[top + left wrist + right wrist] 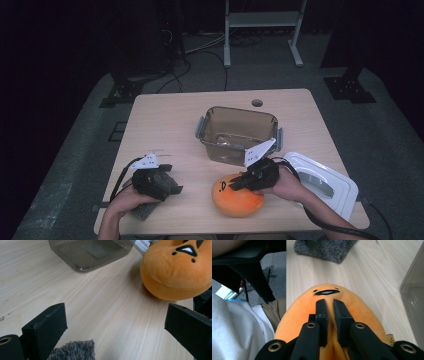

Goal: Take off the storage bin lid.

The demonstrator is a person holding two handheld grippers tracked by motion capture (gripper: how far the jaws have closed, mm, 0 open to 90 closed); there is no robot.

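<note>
A clear plastic container (236, 133) stands open mid-table (165, 115) — its white lid (320, 182) lies apart at the right edge. A grey fuzzy cloth (145, 210) sits front left.

Orange plush toy (237, 196): rounded, soft, with 1 small black-and-white face marking on its upper surface; lies on the wooden table near the front edge, in front of the clear container; a fold of its fabric is pinched up at the top.
</note>
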